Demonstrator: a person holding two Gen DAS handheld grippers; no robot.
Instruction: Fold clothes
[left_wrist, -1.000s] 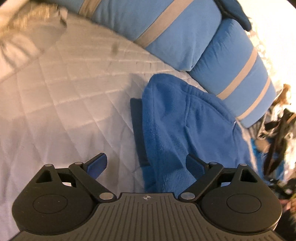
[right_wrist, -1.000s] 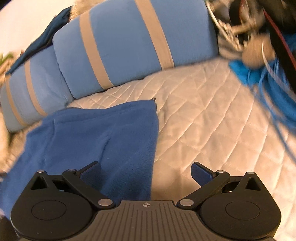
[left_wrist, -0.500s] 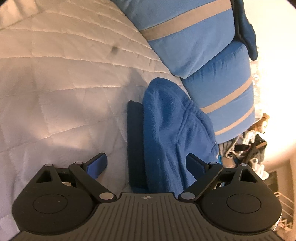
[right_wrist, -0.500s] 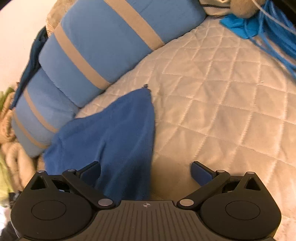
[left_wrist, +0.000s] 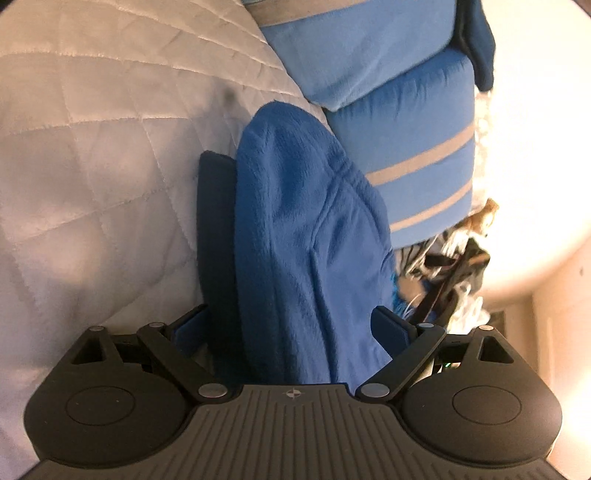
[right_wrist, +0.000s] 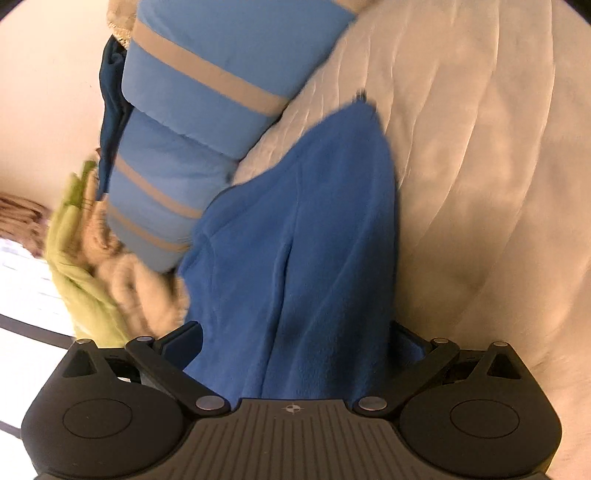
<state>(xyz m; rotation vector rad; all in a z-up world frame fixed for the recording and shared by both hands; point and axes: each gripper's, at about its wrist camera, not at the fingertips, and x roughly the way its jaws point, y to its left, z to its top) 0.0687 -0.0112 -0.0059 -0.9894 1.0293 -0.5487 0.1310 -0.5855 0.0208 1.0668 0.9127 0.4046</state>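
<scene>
- Left gripper (left_wrist: 291, 328): jaws stand wide apart, one pad on each side of the fleece (left_wrist: 306, 236). No pinch visible; cloth passes between the pads and down under the gripper body, so contact below is hidden.
- Right gripper (right_wrist: 295, 336): jaws likewise spread, with the fleece (right_wrist: 295, 251) filling the gap between them. Not clamped as far as the pads show.
- Judgement: both grippers straddle the same garment from opposite ends, likely so that each can take an edge, or because each has just let one go. The frames fit either.
- Fleece, left view: blue pile cloth rises in a rounded hump, with a darker layer (left_wrist: 216, 236) showing along its left side. Reads as cloth doubled over itself, so at least one fold may be in place; cannot confirm.
- Fleece, right view: a seam runs lengthwise up the middle, and the far corner ends in a small dark tab (right_wrist: 360, 96), too blurred to identify.
- Garment lies on the quilt (left_wrist: 92, 166), a flat, wide surface suited to folding. Its far end sits just beside the pillows (left_wrist: 406, 147).
- Pillows: blue with tan stripes, stacked along the far edge of the quilt, so they bound the working area.
- Beyond: a loose heap of green and tan cloth (right_wrist: 88, 258) past the pillows in the right view, possibly more laundry.
</scene>
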